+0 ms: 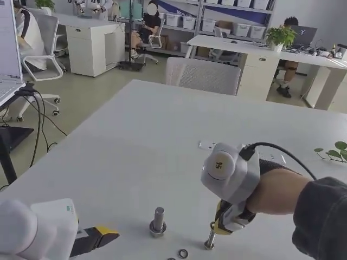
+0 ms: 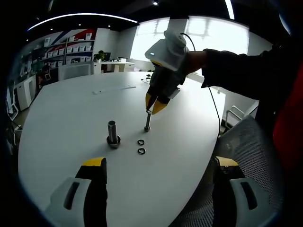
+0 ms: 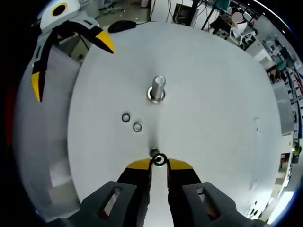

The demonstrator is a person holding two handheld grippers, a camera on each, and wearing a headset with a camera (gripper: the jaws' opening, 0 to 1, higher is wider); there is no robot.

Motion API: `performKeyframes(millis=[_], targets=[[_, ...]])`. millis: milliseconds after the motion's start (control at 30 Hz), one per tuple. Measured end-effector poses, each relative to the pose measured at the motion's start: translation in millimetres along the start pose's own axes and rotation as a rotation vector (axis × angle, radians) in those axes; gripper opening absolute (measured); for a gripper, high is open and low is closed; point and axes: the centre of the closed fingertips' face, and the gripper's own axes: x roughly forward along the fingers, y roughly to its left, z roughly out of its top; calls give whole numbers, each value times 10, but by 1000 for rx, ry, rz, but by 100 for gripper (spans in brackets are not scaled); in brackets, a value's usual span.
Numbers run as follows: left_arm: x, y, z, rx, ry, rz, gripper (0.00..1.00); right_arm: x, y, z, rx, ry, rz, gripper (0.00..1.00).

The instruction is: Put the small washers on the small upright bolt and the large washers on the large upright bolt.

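The large upright bolt (image 1: 158, 221) stands on the white table, and the small upright bolt (image 1: 209, 242) stands to its right. My right gripper (image 1: 219, 225) hangs just above the small bolt, tips down. In the right gripper view its jaws (image 3: 159, 163) are shut on a small washer (image 3: 159, 159) directly over the small bolt's top (image 3: 154, 152). Two loose washers (image 3: 126, 117) (image 3: 138, 126) lie between the two bolts; they also appear in the left gripper view (image 2: 141, 142) (image 2: 141, 151). My left gripper (image 2: 161, 165) is open, holds nothing and stays short of the large bolt (image 2: 112, 134).
The white table (image 1: 162, 141) stretches far beyond the bolts. A mesh chair (image 1: 203, 75) stands at its far edge and a green sprig (image 1: 335, 151) lies at the right. Desks, shelves and seated people are in the background.
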Motion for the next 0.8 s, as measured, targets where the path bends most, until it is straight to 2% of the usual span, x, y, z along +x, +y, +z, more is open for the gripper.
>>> performKeyframes(millis=[400, 800], targets=[[-10, 6, -12, -4, -1, 3, 93, 68, 33, -9, -1, 15, 25, 13], [-12, 8, -30, -8, 4, 6, 93, 253, 82, -54, 12, 33, 58, 13]])
